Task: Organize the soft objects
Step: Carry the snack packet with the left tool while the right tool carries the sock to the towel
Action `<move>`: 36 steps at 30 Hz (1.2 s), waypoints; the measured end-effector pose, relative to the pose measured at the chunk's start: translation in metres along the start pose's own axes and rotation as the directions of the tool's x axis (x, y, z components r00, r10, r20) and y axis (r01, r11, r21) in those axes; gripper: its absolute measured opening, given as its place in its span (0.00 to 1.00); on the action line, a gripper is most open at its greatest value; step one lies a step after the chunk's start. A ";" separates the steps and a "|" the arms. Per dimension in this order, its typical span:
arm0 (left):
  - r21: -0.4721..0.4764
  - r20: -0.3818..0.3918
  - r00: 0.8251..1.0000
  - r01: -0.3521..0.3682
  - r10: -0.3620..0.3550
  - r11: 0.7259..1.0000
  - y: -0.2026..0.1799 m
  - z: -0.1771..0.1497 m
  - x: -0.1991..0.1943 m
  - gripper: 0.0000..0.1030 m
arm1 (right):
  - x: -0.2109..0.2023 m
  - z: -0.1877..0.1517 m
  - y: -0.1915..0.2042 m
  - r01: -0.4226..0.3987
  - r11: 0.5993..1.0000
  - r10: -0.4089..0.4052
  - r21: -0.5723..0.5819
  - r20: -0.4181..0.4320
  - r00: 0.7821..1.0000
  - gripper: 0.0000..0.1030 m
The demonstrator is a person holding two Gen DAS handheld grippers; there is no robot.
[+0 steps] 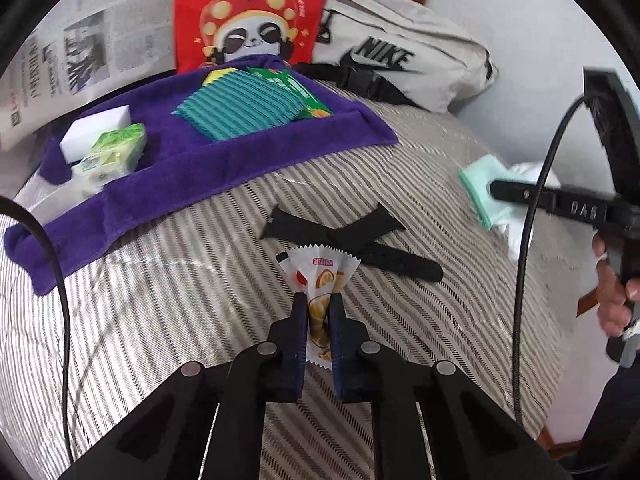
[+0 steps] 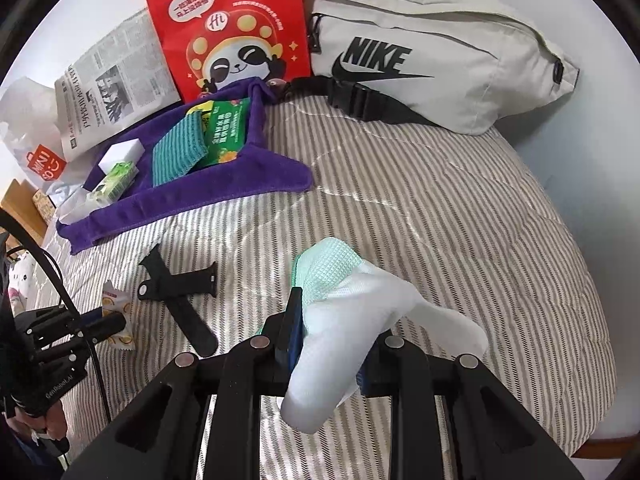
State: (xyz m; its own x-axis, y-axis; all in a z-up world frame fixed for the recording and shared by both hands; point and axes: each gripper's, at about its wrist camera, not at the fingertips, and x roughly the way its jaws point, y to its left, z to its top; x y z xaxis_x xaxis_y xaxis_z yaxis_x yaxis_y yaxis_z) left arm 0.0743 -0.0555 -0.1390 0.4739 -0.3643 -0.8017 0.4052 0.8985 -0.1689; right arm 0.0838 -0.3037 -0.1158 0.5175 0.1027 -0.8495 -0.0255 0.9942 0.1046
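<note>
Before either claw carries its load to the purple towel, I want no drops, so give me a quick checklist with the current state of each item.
1. Left claw shut on the snack packet: ok.
2. Right claw gripping the white sock with the mint cloth: ok, though its far finger is hidden.
3. Packet clear of the black watch strap: cannot tell; they overlap in the left view.
4. Free room on the purple towel: ok, bare along its near edge.
5. Bare quilt between sock and towel: ok.
</note>
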 end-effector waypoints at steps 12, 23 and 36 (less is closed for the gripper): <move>-0.087 0.044 0.999 -0.005 0.009 0.996 0.040 0.002 -0.027 0.10 | 0.006 0.010 0.044 -0.124 0.989 0.124 -0.082 -0.002 0.992 0.21; -0.144 0.091 0.994 -0.041 0.054 0.989 0.082 0.029 -0.043 0.10 | 0.008 0.051 0.100 -0.207 0.956 0.211 -0.210 -0.004 0.978 0.20; -0.195 0.114 0.987 -0.088 0.112 0.977 0.134 0.082 -0.049 0.10 | 0.025 0.124 0.144 -0.227 0.931 0.239 -0.287 0.007 0.971 0.20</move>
State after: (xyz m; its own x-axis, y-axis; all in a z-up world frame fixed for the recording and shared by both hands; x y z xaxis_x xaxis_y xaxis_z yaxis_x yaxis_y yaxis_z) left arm 0.1696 0.0623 -0.0756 0.6020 -0.2874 -0.7450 0.2020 0.9575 -0.2061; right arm 0.1994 -0.1622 -0.0583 0.5026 0.3369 -0.7962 -0.3867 0.9113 0.1415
